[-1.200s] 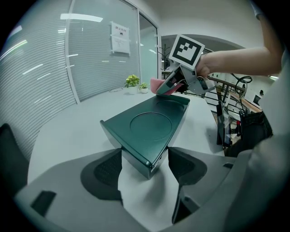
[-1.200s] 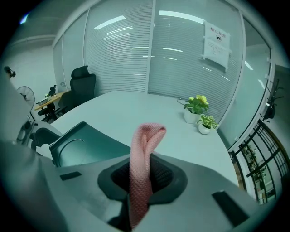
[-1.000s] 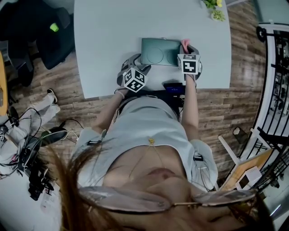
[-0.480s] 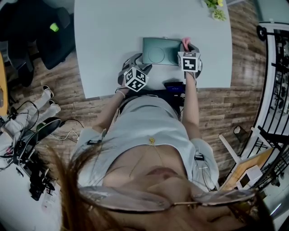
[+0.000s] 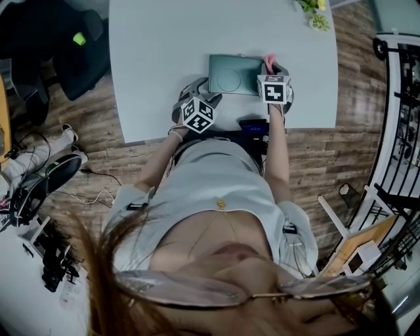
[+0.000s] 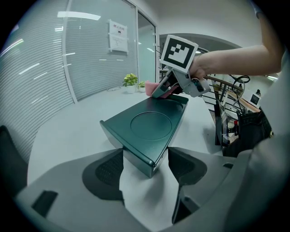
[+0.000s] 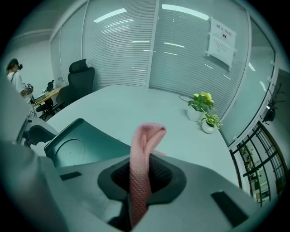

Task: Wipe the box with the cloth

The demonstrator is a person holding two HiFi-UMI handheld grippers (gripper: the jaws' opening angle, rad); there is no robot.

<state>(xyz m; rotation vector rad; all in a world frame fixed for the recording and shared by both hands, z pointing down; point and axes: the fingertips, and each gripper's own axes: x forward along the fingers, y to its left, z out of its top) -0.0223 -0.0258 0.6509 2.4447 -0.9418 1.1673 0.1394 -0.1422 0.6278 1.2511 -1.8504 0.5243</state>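
Note:
A dark green flat box (image 5: 233,74) with a round recess in its lid lies on the pale table (image 5: 164,46) close to the near edge. My left gripper (image 5: 205,86) is at its near left corner. In the left gripper view that corner of the box (image 6: 149,131) sits between the jaws of the left gripper (image 6: 146,159), and both appear to touch its sides. My right gripper (image 5: 270,69) is shut on a pink cloth (image 5: 268,63) at the box's right end. In the right gripper view the cloth (image 7: 141,167) stands up folded from the right gripper (image 7: 140,181), with the box (image 7: 77,145) to its left.
Small potted plants (image 5: 314,14) (image 7: 202,105) stand at the table's far right. A dark device (image 5: 252,125) lies at the near table edge by my body. An office chair (image 5: 79,46) stands left of the table, and a black railing (image 5: 400,98) runs along the right.
Both grippers and the box stay where they were, apart from a slight shift of the view. A person's legs at the left floor edge have moved away.

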